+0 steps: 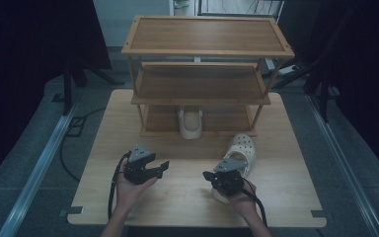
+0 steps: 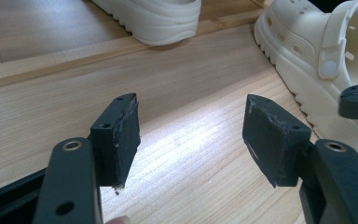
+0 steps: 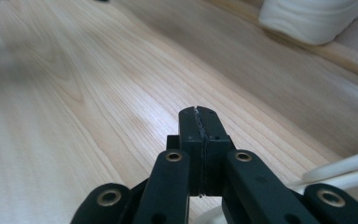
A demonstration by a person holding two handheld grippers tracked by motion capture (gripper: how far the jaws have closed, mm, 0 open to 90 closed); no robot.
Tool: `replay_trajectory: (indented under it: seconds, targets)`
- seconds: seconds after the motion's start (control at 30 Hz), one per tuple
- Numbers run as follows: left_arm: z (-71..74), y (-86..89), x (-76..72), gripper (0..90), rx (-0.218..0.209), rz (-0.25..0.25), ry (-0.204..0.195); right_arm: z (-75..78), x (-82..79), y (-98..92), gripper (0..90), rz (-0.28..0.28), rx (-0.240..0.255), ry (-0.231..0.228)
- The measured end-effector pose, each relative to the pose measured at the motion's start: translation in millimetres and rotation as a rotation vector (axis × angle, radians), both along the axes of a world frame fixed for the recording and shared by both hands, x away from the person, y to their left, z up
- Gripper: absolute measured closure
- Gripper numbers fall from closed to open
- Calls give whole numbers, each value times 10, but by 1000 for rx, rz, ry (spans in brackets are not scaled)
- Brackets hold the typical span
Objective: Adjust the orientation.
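A cream clog [image 1: 243, 148] lies on the wooden table [image 1: 177, 202], right of middle. A second cream clog [image 1: 190, 123] stands on the bottom board of a three-tier wooden rack [image 1: 202, 52]. My left gripper [image 1: 162, 167] is held low over the table at front left, open with nothing between its pads [image 2: 193, 126]. Ahead of it are the shelf clog [image 2: 154, 18] and the loose clog [image 2: 307, 51]. My right gripper [image 1: 207, 175] sits by the loose clog's heel, pointing left, and is shut on nothing [image 3: 199, 122]. The shelf clog [image 3: 312, 16] lies far off at upper right.
The rack fills the table's back half, and its top two boards are bare. Dark stands [image 1: 69, 74] rise at both sides of the table. Metal rails [image 1: 39, 168] and a black cable [image 1: 71, 148] run along the grey floor.
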State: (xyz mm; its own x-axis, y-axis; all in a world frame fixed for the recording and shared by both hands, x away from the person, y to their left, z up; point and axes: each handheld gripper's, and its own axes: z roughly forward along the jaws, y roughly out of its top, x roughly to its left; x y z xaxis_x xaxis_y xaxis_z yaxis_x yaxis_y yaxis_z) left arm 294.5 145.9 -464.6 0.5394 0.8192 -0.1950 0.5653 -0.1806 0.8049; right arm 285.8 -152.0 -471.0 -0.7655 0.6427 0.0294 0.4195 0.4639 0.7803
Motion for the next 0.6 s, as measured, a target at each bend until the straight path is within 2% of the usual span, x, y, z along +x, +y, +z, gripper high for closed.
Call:
replay_trajectory:
  seconds: [0.07, 0.13, 0.33, 0.37, 0.5, 0.6]
  targets:
    - [-14, -11, -2, 368, -7, -1, 8, -11, 1, 7, 899, -2, -13, 0]
    - [-41, -53, -3, 368, -14, -24, 24, -52, -8, -6, 895, -41, -36, -12]
    - [-59, -120, -22, 368, 0, -42, 27, -74, -49, -122, 886, -64, -36, 11]
    - [-71, -123, -19, 368, 3, -41, 30, -67, -76, -172, 885, -66, -14, 25]
    - [-88, -110, -18, 368, 8, -36, 38, -66, -136, -255, 880, -72, -11, 24]
    - [-84, -67, -21, 368, 2, -28, 40, -63, -232, -460, 876, -92, 14, 39]
